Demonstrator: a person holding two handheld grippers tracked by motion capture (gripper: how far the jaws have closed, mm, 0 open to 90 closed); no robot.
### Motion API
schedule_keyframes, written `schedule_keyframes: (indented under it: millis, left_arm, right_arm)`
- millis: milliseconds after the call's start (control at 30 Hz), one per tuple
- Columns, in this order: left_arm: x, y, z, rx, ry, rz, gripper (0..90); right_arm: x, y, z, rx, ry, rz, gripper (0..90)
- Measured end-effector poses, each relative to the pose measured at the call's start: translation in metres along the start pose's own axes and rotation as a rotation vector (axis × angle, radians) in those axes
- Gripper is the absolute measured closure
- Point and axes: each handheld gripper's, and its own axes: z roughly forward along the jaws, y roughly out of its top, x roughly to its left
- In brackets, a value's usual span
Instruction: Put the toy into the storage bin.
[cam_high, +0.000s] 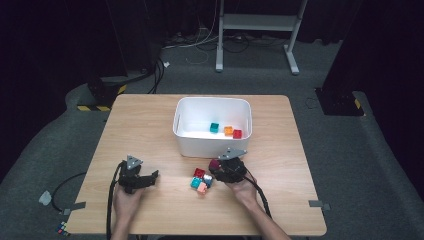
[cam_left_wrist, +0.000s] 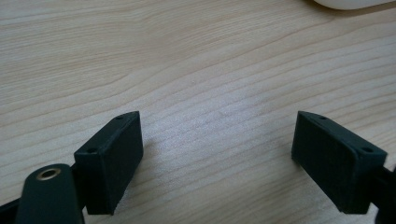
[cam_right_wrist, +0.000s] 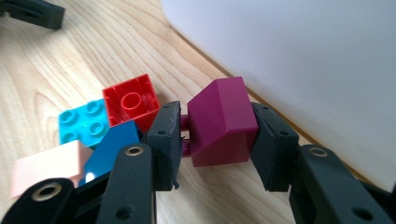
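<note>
My right gripper (cam_right_wrist: 215, 128) is shut on a dark magenta roof-shaped block (cam_right_wrist: 221, 122), held just above the table beside the white bin's wall. In the high view that gripper (cam_high: 216, 166) sits right of a small pile of blocks (cam_high: 201, 180): a red one (cam_right_wrist: 130, 101), a teal one (cam_right_wrist: 83, 123), a blue one (cam_right_wrist: 111, 147) and a pink one (cam_right_wrist: 49, 166). My left gripper (cam_high: 152, 175) rests on the table to the left, pointing toward the pile. Its jaws stand wide open (cam_left_wrist: 217, 154) over bare wood, with nothing between them.
The white bin (cam_high: 212, 142) stands at mid-table, with a teal block (cam_high: 214, 127), an orange block (cam_high: 228, 131) and a red block (cam_high: 237, 133) inside. Bare tabletop (cam_high: 150, 125) lies left of the bin. A white frame stands on the floor beyond the table.
</note>
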Motion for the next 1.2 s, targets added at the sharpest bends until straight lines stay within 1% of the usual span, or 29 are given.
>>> schedule_keyframes:
  millis: [300, 433, 600, 800, 1000, 1100, 1200]
  left_arm:
    - [0.000, 0.000, 0.000, 0.000, 0.000, -0.001, 16.6]
    - [0.000, 0.000, 0.000, -0.001, 0.001, -0.001, 16.6]
    - [0.000, 0.000, 0.000, 0.000, 0.000, 0.000, 16.6]
    - [0.000, 0.000, 0.000, 0.000, 0.001, -0.001, 16.6]
    - [0.000, 0.000, 0.000, 0.000, 0.000, 0.000, 16.6]
    - [0.000, 0.000, 0.000, 0.000, 0.000, -0.001, 16.6]
    - [0.000, 0.000, 0.000, 0.000, 0.000, -0.001, 16.6]
  right_arm:
    - [-0.003, 0.010, -0.032, -0.034, 0.018, -0.023, 56.6]
    - [-0.005, 0.017, -0.046, -0.051, 0.028, -0.018, 56.6]
    - [-0.004, 0.027, -0.062, -0.070, 0.030, -0.031, 56.6]
    - [-0.008, 0.040, -0.078, -0.093, 0.040, -0.021, 56.5]
    - [-0.012, 0.055, -0.095, -0.131, 0.045, -0.016, 56.5]
    - [-0.015, 0.063, -0.102, -0.153, 0.048, -0.010, 56.5]
    - [-0.018, 0.072, -0.108, -0.162, 0.051, -0.004, 56.5]
